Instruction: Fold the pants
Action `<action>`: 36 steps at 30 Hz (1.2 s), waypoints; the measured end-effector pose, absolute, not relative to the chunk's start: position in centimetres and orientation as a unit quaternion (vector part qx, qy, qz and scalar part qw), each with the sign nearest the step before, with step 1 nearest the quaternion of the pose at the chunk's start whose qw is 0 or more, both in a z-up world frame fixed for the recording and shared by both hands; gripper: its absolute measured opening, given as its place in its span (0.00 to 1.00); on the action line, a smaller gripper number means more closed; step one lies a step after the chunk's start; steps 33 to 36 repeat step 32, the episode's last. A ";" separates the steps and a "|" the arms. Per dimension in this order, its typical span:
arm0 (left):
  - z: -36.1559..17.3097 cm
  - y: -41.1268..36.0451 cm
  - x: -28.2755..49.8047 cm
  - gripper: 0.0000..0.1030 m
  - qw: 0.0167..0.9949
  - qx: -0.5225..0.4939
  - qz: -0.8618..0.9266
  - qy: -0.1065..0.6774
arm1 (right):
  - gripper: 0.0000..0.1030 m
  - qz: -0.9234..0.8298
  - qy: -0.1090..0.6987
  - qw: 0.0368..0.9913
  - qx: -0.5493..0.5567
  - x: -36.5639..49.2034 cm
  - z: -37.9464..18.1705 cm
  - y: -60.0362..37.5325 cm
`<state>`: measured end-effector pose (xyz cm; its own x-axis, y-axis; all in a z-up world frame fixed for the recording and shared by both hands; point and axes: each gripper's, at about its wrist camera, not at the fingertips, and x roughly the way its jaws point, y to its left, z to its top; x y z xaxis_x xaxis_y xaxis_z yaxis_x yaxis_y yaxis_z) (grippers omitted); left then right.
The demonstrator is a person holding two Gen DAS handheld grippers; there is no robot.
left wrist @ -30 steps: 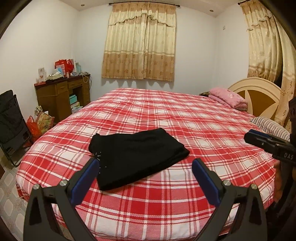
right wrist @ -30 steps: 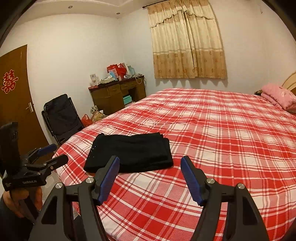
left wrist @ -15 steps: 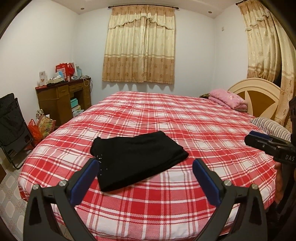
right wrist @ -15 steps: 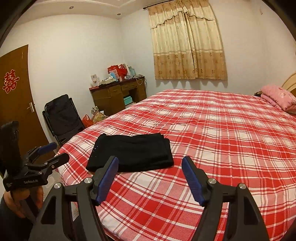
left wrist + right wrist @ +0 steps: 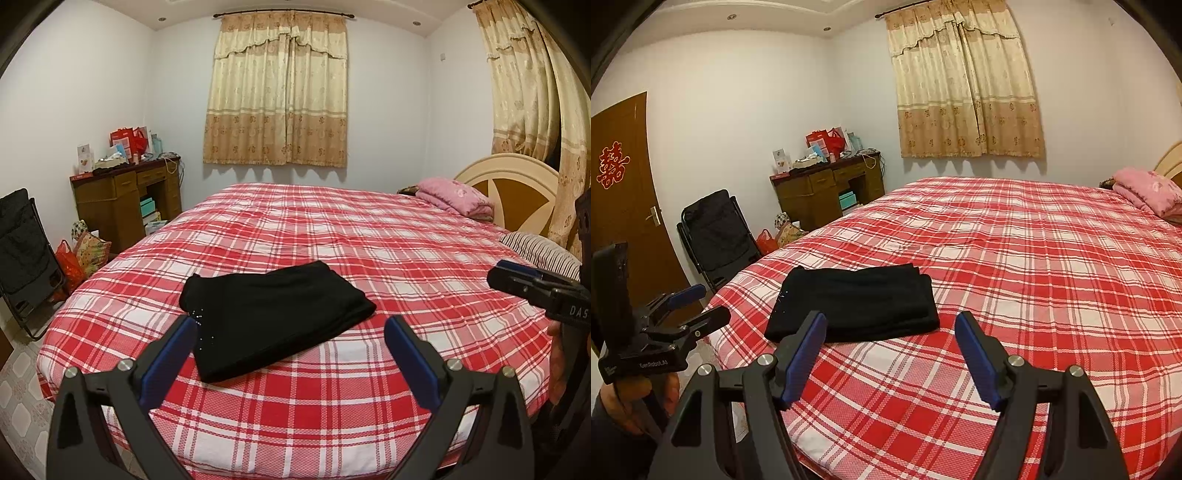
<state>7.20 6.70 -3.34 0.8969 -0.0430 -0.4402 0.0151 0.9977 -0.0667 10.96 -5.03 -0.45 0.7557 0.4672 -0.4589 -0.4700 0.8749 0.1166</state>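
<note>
far left, against the wall: folding chair, bags on the floor, then a wooden desk piled with boxes. none of it in play.

left gripper: fingers released, spread wide, nothing between them, hovering off the near edge of the bed, apart from the cloth. in the right wrist view it shows at the left border, held in a hand.

pants: black, lying on the red plaid bedspread near the foot corner of the bed, already a compact rectangle of several layers. layer edges stack visibly on the right-hand end in the right wrist view. a few pale specks near the left corner.

right gripper: fingers also released and empty, above the bedspread just short of the bundle. its tip shows at the right border of the left wrist view.

further right: pink folded blanket, striped pillow, headboard, curtains.

judgement: folding looks essentially done; the step in hand reads as checking and backing off. to do it well: keep both pairs of fingers apart and clear of the cloth so nothing snags a layer. if one tidy-up is wanted, press the stacked end flat from above rather than pinching. risk: dragging the top layer askew.
</note>
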 end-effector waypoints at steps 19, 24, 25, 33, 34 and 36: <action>-3.2 7.4 7.6 1.00 0.973 -0.039 -0.001 0.227 | 0.72 0.254 0.245 0.936 -0.011 10.8 -0.5 -4.9; -3.2 7.2 7.4 1.00 0.974 -0.034 0.000 0.224 | 0.72 0.255 0.243 0.936 -0.015 10.7 -0.6 -4.9; -3.3 7.1 7.4 1.00 0.974 -0.032 0.001 0.224 | 0.72 0.255 0.243 0.936 -0.016 10.7 -0.6 -4.8; -3.6 6.7 7.4 1.00 0.974 -0.023 -0.004 0.226 | 0.72 0.255 0.247 0.935 -0.020 10.6 -0.9 -4.7; -3.6 6.7 7.4 1.00 0.974 -0.023 -0.004 0.226 | 0.72 0.255 0.247 0.935 -0.020 10.6 -0.9 -4.7; -3.6 6.7 7.4 1.00 0.974 -0.023 -0.004 0.226 | 0.72 0.255 0.247 0.935 -0.020 10.6 -0.9 -4.7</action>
